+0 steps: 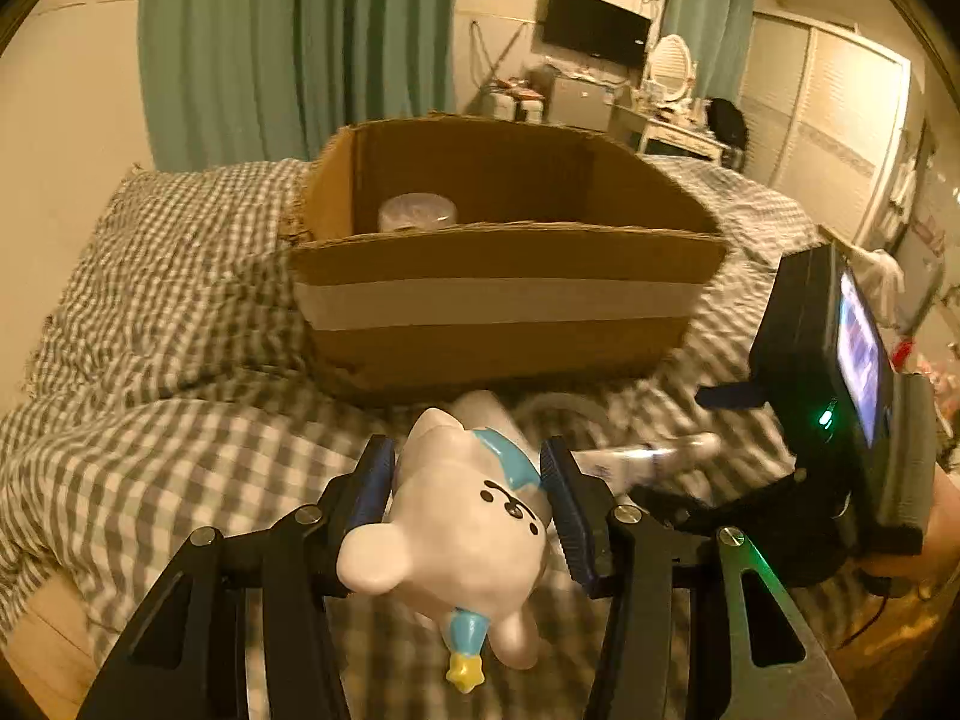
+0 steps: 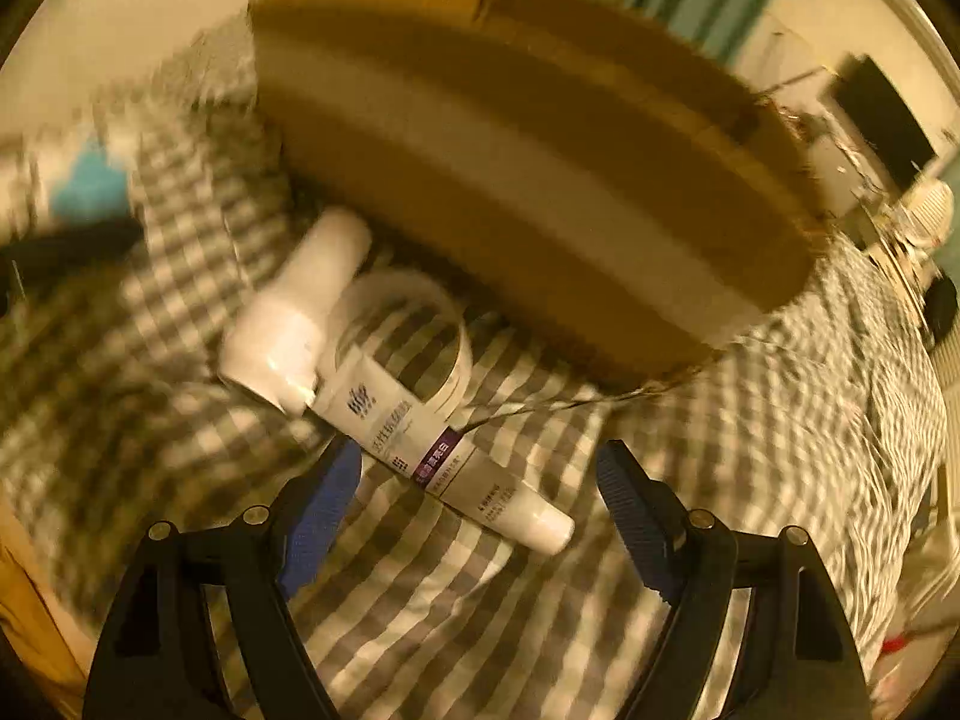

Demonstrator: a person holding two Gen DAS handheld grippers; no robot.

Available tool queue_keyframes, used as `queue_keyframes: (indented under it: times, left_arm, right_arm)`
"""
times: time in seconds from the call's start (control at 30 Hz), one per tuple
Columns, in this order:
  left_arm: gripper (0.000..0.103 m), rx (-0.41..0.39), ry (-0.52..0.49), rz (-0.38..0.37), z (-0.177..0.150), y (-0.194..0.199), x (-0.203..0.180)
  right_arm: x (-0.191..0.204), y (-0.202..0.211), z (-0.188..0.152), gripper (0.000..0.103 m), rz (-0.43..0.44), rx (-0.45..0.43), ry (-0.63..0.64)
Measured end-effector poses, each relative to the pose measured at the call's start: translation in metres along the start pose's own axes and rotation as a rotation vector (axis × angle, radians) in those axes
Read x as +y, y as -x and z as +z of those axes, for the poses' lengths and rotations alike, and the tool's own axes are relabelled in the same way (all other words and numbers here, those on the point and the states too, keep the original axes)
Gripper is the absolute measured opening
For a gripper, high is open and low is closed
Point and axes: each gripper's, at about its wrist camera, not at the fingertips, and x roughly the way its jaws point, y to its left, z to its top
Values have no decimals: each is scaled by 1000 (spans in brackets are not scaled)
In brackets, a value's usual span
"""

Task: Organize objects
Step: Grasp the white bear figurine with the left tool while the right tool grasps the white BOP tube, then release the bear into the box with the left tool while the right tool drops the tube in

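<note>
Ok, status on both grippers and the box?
Left gripper shut on bear. Right gripper open over tube. Box ahead, way clear.

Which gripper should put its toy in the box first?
The left gripper. It already grips the bear figurine, facing the open cardboard box. The right gripper is open and holds nothing, above the tube on the bed.

Bedroom, warm dim light; green curtains [image 1: 294, 42]; wall TV [image 1: 597, 27]; white wardrobe [image 1: 834, 120]; dresser [image 1: 678, 132] with oval mirror [image 1: 672, 66]; checked bedspread [image 1: 168, 276]
</note>
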Motion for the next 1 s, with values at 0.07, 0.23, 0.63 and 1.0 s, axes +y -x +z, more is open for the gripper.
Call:
queue_keyframes:
  times: [0.07, 0.23, 0.63, 1.0]
  left_arm:
    - [52, 14, 16, 3, -2, -9, 6]
    - [52, 64, 27, 11, -14, -36, 17]
    - [52, 64, 30, 19, -19, -44, 12]
    - [52, 53, 105, 6, -19, -27, 21]
  right_arm:
    - [0, -19, 1, 81, 16, 47, 9]
    - [-10, -43, 3, 52, 98, 91, -40]
    - [-11, -2, -7, 24, 134, -16, -160]
    - [-5, 43, -19, 24, 117, -79, -214]
